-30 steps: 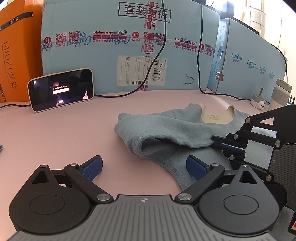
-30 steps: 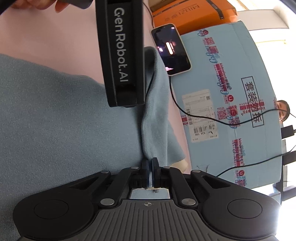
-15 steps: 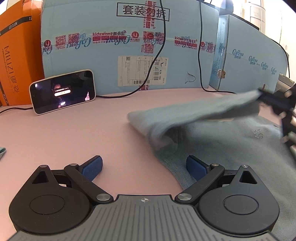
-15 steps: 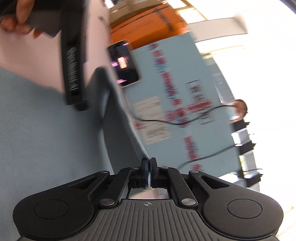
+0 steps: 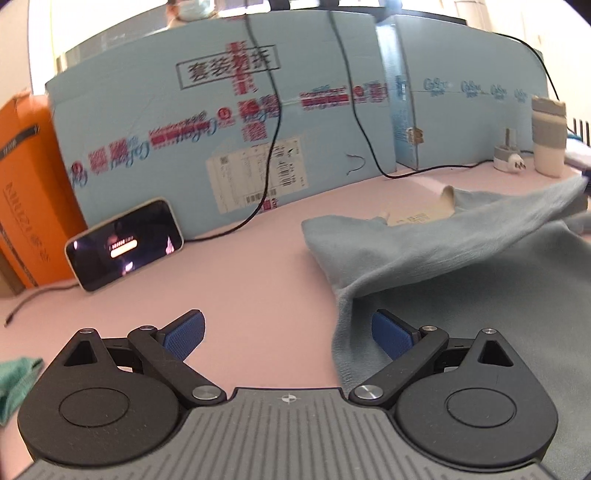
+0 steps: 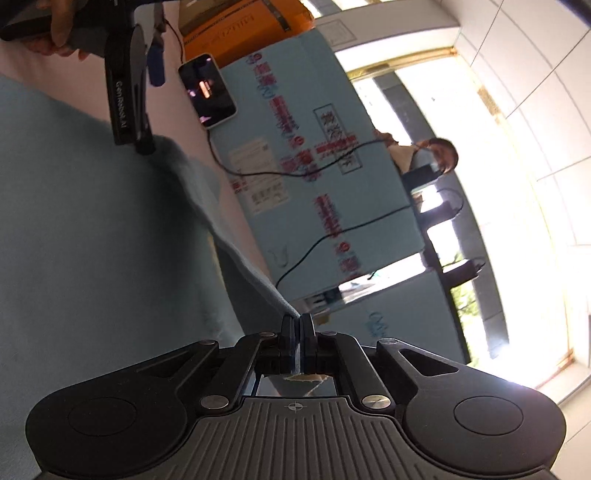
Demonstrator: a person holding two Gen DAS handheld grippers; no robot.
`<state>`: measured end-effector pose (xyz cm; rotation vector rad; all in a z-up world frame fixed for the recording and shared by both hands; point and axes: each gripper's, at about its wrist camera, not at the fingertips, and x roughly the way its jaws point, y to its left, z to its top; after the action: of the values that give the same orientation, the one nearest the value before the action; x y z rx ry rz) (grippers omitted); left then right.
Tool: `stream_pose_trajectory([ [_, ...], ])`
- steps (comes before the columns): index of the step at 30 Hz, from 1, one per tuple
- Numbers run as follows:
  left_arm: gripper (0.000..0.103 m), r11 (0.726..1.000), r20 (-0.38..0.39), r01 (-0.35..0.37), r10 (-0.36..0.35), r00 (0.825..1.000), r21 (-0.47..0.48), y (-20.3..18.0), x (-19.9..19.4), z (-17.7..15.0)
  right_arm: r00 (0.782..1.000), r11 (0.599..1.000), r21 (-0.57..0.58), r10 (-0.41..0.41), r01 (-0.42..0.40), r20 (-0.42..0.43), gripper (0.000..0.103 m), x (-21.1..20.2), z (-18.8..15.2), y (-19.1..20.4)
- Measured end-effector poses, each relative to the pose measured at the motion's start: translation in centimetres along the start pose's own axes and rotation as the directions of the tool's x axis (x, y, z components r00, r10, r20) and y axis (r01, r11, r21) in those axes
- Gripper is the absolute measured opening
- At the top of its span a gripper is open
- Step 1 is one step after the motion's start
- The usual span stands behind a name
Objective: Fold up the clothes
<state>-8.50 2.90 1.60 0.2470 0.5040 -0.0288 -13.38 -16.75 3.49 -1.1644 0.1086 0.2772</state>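
Garment (image 5: 461, 258): one, pale blue-grey knit, soft and matte, with a ribbed hem edge and a cream lining at the neck opening where a printed label shows. It lies on the pink table (image 5: 240, 288), right of centre in my left view, one flap lifted off the body and stretched taut toward the right edge of that view.

Right gripper (image 6: 296, 332): black linkage arms, blue pads pressed together on the corner of that lifted flap; a scrap of cloth and loose thread pokes out behind the pads. The tool is rolled onto its side, so the room appears tipped.

Left gripper (image 5: 288, 334): same build, ribbed blue pads spread wide apart and holding nothing. The right pad sits just beside the garment's hem; the left pad is over bare table. In the right view my hand (image 6: 55, 29) grips its body at the upper left.

Surroundings: a smartphone (image 5: 123, 245), screen lit, propped against a large light-blue cardboard box (image 5: 221, 129) with red printing and a white shipping label. Black cables (image 5: 271, 147) hang down the box front. An orange box (image 5: 26, 192) at far left. A green cloth (image 5: 14, 384) at the left edge. A white-and-grey cup (image 5: 548, 136) and a white plug adapter (image 5: 511, 157) at far right, behind the garment.
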Motion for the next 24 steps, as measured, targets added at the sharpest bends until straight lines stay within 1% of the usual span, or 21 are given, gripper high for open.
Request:
stream_pose_trajectory([
  [3,0.097,0.999,0.016,-0.011,0.01,1.0,0.042,-0.8,-0.4,0.2,0.999,0.999,0.021,0.048,-0.048,-0.011,0.005,-0.2,-0.6,1.1],
  [8,0.097,0.997,0.006,-0.007,0.006,1.0,0.074,-1.6,0.2,0.8,0.998,0.996,0.07,0.062,-0.063,0.022,0.006,-2.0,-0.7,1.3],
  [12,0.097,0.993,0.001,-0.043,0.043,0.999,0.113,-2.4,1.3,1.2,0.996,0.986,0.141,0.082,-0.087,0.043,0.008,-3.1,-0.8,1.0],
  [14,0.097,0.991,0.014,-0.079,0.078,0.997,0.112,-2.4,1.6,1.4,0.995,0.982,0.163,0.093,-0.1,0.047,0.008,-3.6,-0.8,1.0],
  [16,0.097,0.988,0.025,-0.13,0.129,0.991,0.081,-1.8,1.8,1.6,0.994,0.98,0.172,0.098,-0.104,0.043,0.008,-3.9,-1.1,1.1],
  [17,0.097,0.988,0.021,-0.143,0.142,0.99,0.051,-1.2,1.8,1.6,0.994,0.978,0.178,0.099,-0.105,0.038,0.008,-4.0,-1.2,1.2],
  [20,0.097,0.985,-0.001,-0.166,0.166,0.986,-0.041,0.5,2.0,1.5,0.993,0.971,0.21,0.115,-0.117,0.02,0.008,-4.1,-1.8,1.3],
  [22,0.098,0.981,-0.017,-0.177,0.176,0.984,-0.084,1.4,2.1,1.4,0.991,0.964,0.232,0.13,-0.129,0.011,0.01,-4.0,-2.2,1.5],
  [24,0.099,0.978,-0.03,-0.195,0.193,0.981,-0.076,1.4,2.2,1.3,0.989,0.959,0.244,0.147,-0.144,0.002,0.018,-4.0,-2.6,1.8],
])
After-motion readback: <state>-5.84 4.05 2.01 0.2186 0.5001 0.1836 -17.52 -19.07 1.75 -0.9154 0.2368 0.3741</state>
